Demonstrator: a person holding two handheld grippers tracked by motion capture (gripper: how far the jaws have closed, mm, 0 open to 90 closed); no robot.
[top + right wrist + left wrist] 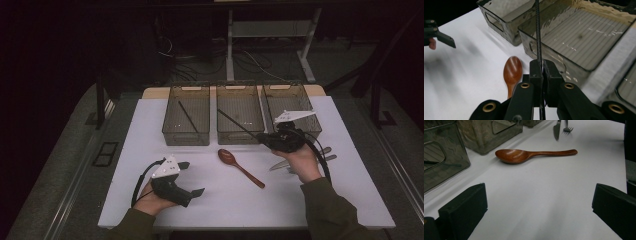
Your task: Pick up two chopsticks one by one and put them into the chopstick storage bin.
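My right gripper [263,136] [542,72] is shut on a thin black chopstick [237,122] [538,37]. The stick slants up and left over the middle clear bin [239,138] [584,37]. A second black chopstick [188,117] lies in the left bin [186,137]. A brown wooden spoon [240,167] [524,155] [512,70] rests on the white table between the two hands. My left gripper [192,177] [536,207] sits open near the front left with nothing between its pads, pointing toward the spoon.
A third clear bin [292,90] stands at the back right, partly behind my right hand. A metal knife [282,164] [556,130] and fork [327,158] [567,128] lie on the table [350,190] right of the spoon.
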